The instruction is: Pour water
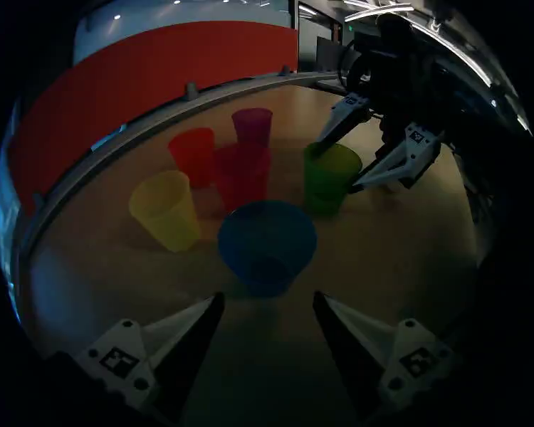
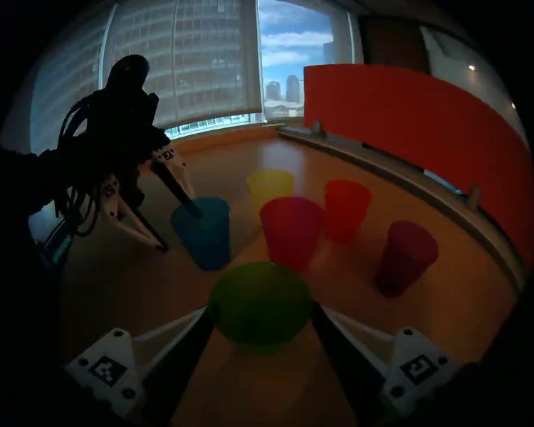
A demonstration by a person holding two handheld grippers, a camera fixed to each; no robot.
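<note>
Standing upright on table (image 2: 438, 313), green cup (image 2: 260, 302) sits dead ahead of right gripper (image 2: 261, 307) and fills gap between its wide-spread fingers; no squeeze evident. Blue cup (image 1: 267, 242), also upright, lies just beyond left gripper (image 1: 267, 297) tips, centred; fingers wide, clear of cup. Right nearer green, left nearer blue. Red cup (image 2: 292, 231) stands near both. Likely next: right closes on green.

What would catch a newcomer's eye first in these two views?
The cluster of six bright cups on the wooden table stands out first, with the red partition behind it. Close up, the right gripper has its fingers on either side of the green cup, while the left gripper points open at the blue cup.
</note>
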